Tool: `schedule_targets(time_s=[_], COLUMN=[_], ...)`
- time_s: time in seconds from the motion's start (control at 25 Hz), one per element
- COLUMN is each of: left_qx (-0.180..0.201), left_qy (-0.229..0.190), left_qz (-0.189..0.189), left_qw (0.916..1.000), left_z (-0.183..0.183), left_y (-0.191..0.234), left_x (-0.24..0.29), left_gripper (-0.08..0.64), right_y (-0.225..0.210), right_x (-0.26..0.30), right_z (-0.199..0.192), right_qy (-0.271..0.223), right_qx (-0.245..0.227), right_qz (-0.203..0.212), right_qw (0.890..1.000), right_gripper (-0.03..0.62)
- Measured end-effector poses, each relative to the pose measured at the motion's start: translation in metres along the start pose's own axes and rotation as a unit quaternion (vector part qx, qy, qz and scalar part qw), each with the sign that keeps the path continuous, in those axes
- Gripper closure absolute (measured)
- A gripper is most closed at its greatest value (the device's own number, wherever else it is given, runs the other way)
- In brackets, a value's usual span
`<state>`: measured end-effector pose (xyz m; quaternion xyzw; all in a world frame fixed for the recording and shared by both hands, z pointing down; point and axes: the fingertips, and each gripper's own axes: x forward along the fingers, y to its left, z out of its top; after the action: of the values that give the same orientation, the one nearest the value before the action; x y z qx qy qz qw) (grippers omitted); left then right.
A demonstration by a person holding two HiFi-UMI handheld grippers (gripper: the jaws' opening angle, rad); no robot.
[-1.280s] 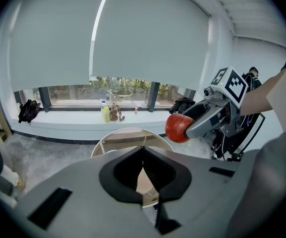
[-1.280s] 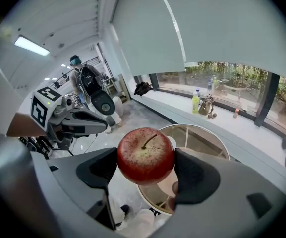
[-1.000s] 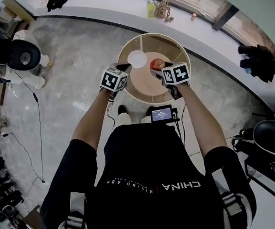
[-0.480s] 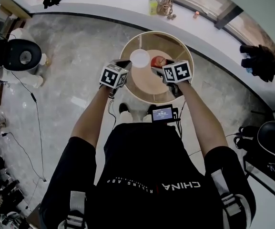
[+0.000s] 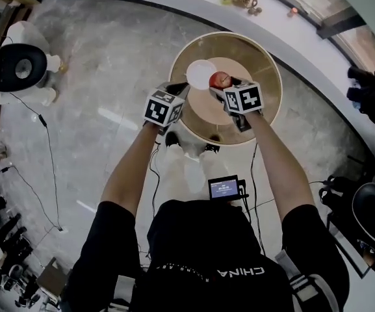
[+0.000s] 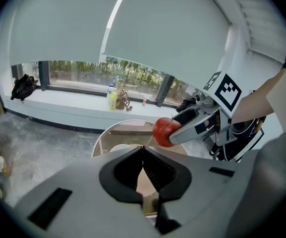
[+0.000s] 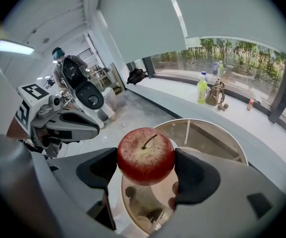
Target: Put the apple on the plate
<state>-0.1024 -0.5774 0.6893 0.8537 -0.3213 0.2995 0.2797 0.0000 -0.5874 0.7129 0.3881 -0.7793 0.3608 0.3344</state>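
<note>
Right tool (image 7: 146, 168): my jaws pinched the apple (image 7: 145, 152) between them.
Apple position: held above the round worktop (image 5: 265, 60), just beside the white plate (image 5: 201, 70).
Left tool (image 6: 143, 167): my jaws were pressed together, empty.

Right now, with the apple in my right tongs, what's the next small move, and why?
Probably shift the right tongs a little leftward until the apple hangs over the white plate. They are shut on the apple above the round table, and the head view shows the bare plate just left of it. The left tongs are shut and empty.
</note>
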Motion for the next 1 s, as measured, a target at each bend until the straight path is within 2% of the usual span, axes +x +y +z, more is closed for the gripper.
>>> schedule_targets(time_s=[0.12, 0.32, 0.56, 0.68, 0.84, 1.0], left_qx=[-0.018, -0.034, -0.050, -0.052, -0.051, -0.048], left_qy=[0.015, 0.013, 0.029, 0.037, 0.044, 0.049], left_qz=[0.004, 0.008, 0.010, 0.012, 0.013, 0.016], left_qw=[0.9997, 0.9993, 0.9983, 0.9978, 0.9976, 0.9975], left_z=[-0.024, -0.052, -0.097, -0.108, -0.113, -0.105], left_y=[0.029, 0.080, 0.108, 0.118, 0.119, 0.112], left_x=[0.048, 0.125, 0.186, 0.191, 0.188, 0.173], left_gripper=[0.543, 0.543, 0.543, 0.543, 0.543, 0.543], right_y=[-0.026, -0.063, -0.077, -0.073, -0.076, -0.077], right_x=[0.068, 0.175, 0.264, 0.285, 0.288, 0.274], right_z=[-0.005, -0.007, -0.034, -0.040, -0.040, -0.045], right_qy=[0.005, -0.006, -0.011, -0.011, -0.021, 0.003], right_qx=[-0.015, -0.032, -0.140, -0.150, -0.128, -0.105], right_qz=[-0.005, -0.026, -0.033, -0.031, -0.030, -0.018], right_qw=[1.000, 0.999, 0.989, 0.988, 0.991, 0.994], right_gripper=[0.233, 0.233, 0.233, 0.233, 0.232, 0.207])
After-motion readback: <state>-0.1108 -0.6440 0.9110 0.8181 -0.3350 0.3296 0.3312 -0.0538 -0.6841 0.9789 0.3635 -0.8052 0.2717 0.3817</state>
